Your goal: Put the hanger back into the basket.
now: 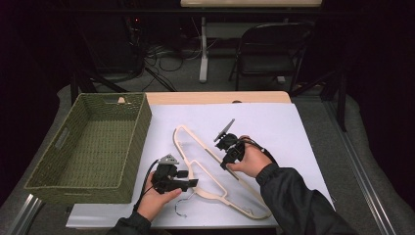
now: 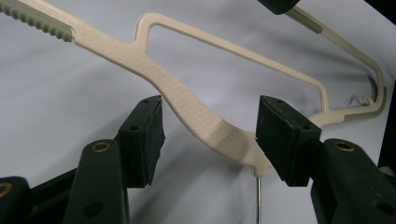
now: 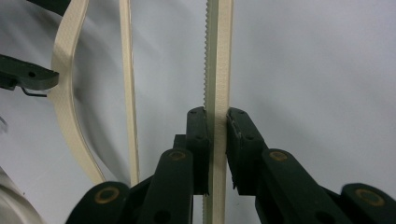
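A cream plastic clothes hanger (image 1: 183, 143) lies slanted on the white table cover. Its thin metal hook (image 1: 182, 208) points toward the front edge. My left gripper (image 1: 193, 181) sits at the hanger's neck. In the left gripper view its black jaws (image 2: 210, 126) stand open on either side of the neck (image 2: 187, 100), just above the hook wire (image 2: 257, 200). The left pad is clear of the plastic. My right gripper (image 1: 224, 165) is farther back on the hanger, shut on the ridged straight bar (image 3: 219, 56), with both pads (image 3: 216, 116) pressed against it.
A green woven basket (image 1: 142, 127) stands on the left of the table, close to the left hand. The white cover (image 1: 274, 127) stretches to the right and back. A folding chair (image 1: 274, 44) and cables stand beyond the table's far edge.
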A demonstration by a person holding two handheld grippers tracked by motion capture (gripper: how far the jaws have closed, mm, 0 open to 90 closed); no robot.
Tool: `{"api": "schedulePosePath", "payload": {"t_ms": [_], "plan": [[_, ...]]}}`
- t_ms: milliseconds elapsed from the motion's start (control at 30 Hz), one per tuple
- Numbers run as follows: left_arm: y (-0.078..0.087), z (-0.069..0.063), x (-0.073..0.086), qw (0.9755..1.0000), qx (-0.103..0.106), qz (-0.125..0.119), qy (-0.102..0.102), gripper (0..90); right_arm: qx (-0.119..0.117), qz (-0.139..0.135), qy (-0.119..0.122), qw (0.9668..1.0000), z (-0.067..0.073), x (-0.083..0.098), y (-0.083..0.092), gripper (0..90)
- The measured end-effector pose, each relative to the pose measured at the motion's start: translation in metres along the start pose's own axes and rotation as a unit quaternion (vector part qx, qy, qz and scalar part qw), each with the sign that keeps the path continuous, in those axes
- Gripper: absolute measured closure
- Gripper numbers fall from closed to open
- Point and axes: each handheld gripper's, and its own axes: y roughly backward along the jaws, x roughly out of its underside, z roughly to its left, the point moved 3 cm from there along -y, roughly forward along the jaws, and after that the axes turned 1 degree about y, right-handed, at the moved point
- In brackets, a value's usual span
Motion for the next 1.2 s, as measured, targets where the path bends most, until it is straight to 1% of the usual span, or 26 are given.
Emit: {"api": "schedulePosePath", "payload": {"t_ms": [167,200,233,300,433,467,500,533,567,600,633,667,700,733,767,800,833,867,933,967,1033,1067,1133,1167,1200], "plan": [[-0.003,0.001,0.001,1.0000,0.001,0.003,0.001,48.8,-0.002,-0.001,0.003,1.0000,0.000,0.000,0.000,79.7],[-0.002,0.002,0.001,1.0000,0.004,0.001,0.006,49.6,0.000,-0.003,0.003,1.0000,0.000,0.000,-0.001,79.7],[-0.002,0.002,0.001,1.0000,0.004,0.001,0.006,50.3,-0.001,-0.002,0.003,1.0000,0.000,0.000,-0.001,79.7],[0.001,0.003,0.000,0.9999,0.005,-0.007,0.007,51.4,-0.001,-0.004,0.003,1.0000,0.000,-0.001,-0.001,79.7],[0.003,0.002,0.000,0.9998,0.007,-0.014,0.008,52.3,0.000,-0.009,0.005,0.9999,0.001,-0.001,-0.001,79.6],[0.005,0.002,0.000,0.9997,0.012,-0.019,0.012,52.7,-0.004,-0.013,0.000,0.9999,0.001,-0.001,-0.002,79.5],[0.005,0.002,0.000,0.9997,0.012,-0.019,0.012,53.1,-0.004,-0.013,0.000,0.9999,0.001,-0.001,-0.002,79.5],[0.006,0.002,-0.001,0.9996,0.014,-0.021,0.014,53.1,0.001,-0.007,0.000,1.0000,0.002,-0.002,-0.002,79.5],[0.008,0.003,-0.001,0.9994,0.018,-0.018,0.023,54.4,0.005,-0.013,0.005,0.9999,0.003,-0.002,-0.003,79.4],[0.008,0.003,-0.001,0.9994,0.018,-0.018,0.023,54.8,0.005,-0.013,0.005,0.9999,0.003,-0.002,-0.003,79.4],[0.008,0.003,-0.001,0.9993,0.018,-0.019,0.025,54.8,0.006,-0.012,0.004,0.9999,0.004,-0.002,-0.003,79.4],[0.009,0.003,-0.001,0.9993,0.019,-0.020,0.027,55.1,0.011,-0.015,0.009,0.9998,0.004,-0.002,-0.005,79.3],[0.011,0.002,-0.002,0.9991,0.021,-0.022,0.030,55.1,0.009,-0.013,0.005,0.9999,0.004,-0.002,-0.006,79.2],[0.012,0.001,-0.003,0.9991,0.021,-0.022,0.030,55.1,0.010,-0.020,0.007,0.9997,0.004,-0.002,-0.008,79.2],[0.012,0.001,-0.003,0.9991,0.021,-0.022,0.030,55.1,0.010,-0.020,0.007,0.9997,0.004,-0.002,-0.008,79.2],[0.014,0.000,-0.005,0.9989,0.024,-0.026,0.030,55.0,0.011,-0.019,0.006,0.9997,0.003,-0.001,-0.009,79.0],[0.015,-0.001,-0.005,0.9987,0.027,-0.027,0.032,55.0,0.011,-0.012,0.012,0.9998,0.003,-0.001,-0.009,78.9],[0.015,-0.001,-0.006,0.9986,0.029,-0.027,0.036,55.1,0.012,-0.010,0.011,0.9998,0.003,-0.001,-0.009,78.8],[0.015,-0.001,-0.007,0.9984,0.029,-0.029,0.037,55.1,0.015,-0.020,0.008,0.9997,0.003,-0.002,-0.011,78.6],[0.016,-0.002,-0.008,0.9983,0.031,-0.032,0.039,55.1,0.014,-0.017,0.011,0.9997,0.002,-0.001,-0.012,78.4],[0.016,-0.002,-0.009,0.9982,0.031,-0.033,0.039,55.0,0.010,-0.019,0.009,0.9997,0.002,-0.001,-0.013,78.1],[0.016,-0.002,-0.009,0.9978,0.035,-0.035,0.045,55.0,0.013,-0.020,0.012,0.9997,0.002,0.000,-0.014,77.8],[0.016,-0.002,-0.009,0.9978,0.034,-0.035,0.045,55.0,0.011,-0.022,0.015,0.9996,0.001,0.000,-0.014,76.9],[0.016,-0.002,-0.009,0.9979,0.034,-0.032,0.045,55.0,0.006,-0.021,0.009,0.9997,0.001,0.000,-0.015,76.1],[0.016,-0.002,-0.008,0.9978,0.035,-0.028,0.048,55.0,0.000,-0.022,0.010,0.9997,0.001,0.001,-0.017,75.4]]}}
